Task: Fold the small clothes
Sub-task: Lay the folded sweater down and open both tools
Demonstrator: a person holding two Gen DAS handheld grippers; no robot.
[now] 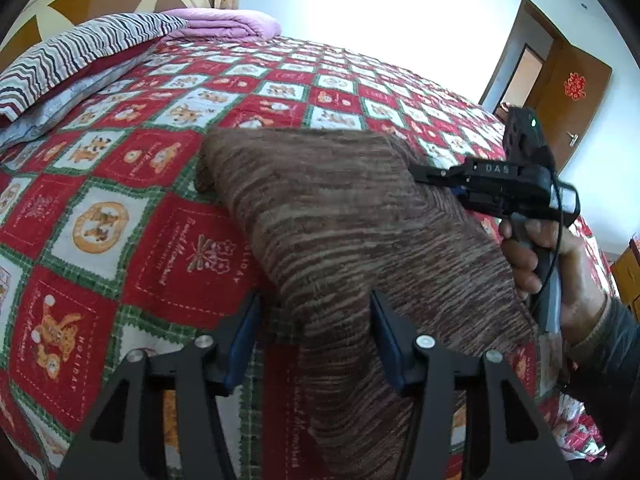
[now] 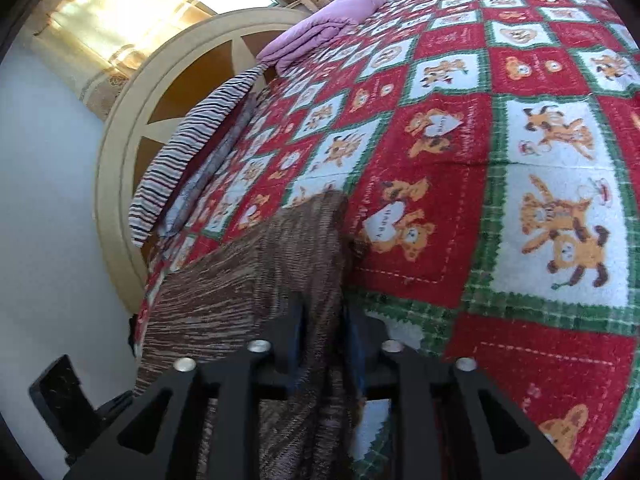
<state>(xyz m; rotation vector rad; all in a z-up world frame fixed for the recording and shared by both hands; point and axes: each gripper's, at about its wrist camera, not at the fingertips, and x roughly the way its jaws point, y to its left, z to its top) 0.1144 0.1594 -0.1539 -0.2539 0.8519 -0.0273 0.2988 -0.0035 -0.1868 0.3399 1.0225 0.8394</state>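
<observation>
Blue-padded fingers of the left gripper (image 1: 316, 336) stand spread over the near edge of the brown striped garment (image 1: 352, 220) — pads clear of the cloth. On the right, the right gripper (image 2: 324, 340) straddles a fold, jaws narrowly parted. Garment lies on the red checked bedspread (image 1: 132, 184).

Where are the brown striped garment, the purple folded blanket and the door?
brown striped garment (image 1: 344, 216), left wrist view, middle of its flat top.
purple folded blanket (image 1: 228, 24), left wrist view, its top.
door (image 1: 572, 108), left wrist view, its panel.
</observation>
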